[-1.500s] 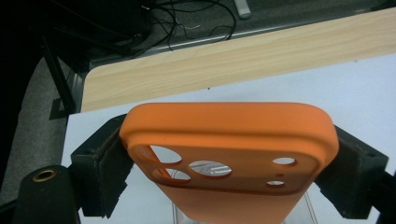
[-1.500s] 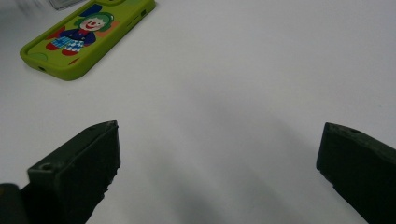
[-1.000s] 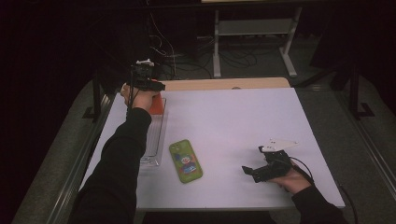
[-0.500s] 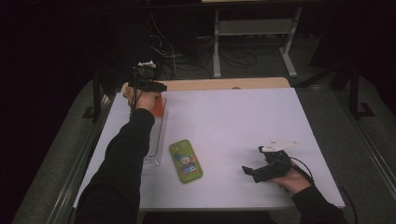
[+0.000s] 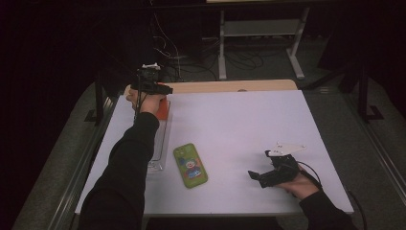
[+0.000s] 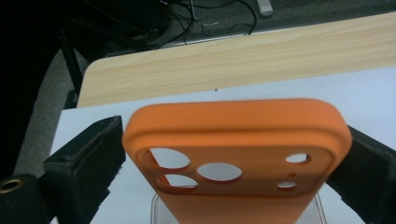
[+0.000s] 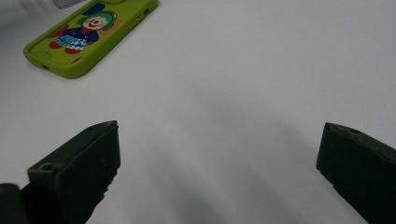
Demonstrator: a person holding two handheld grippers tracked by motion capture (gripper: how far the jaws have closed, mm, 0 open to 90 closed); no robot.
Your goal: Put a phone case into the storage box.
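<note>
Two hand-held grippers are at work: the left hand-held gripper [image 5: 152,88], at the table's [image 5: 249,124] 11 o'clock corner, is clamped across the width of an orange phone case [image 6: 236,149], whose long axis runs straight out toward 12 o'clock from its jaws, camera cutouts showing. Just under it lies a clear case [image 5: 160,143] along the left edge. The right hand-held gripper [image 5: 258,175] rests spread wide and empty at 5 o'clock, with the green clown phone case [image 5: 190,165] at its 9 o'clock.

Three phone cases: one orange case [image 6: 236,154], one green case [image 5: 190,165] with a clown picture, one clear case [image 5: 158,148]. Two grippers.
</note>
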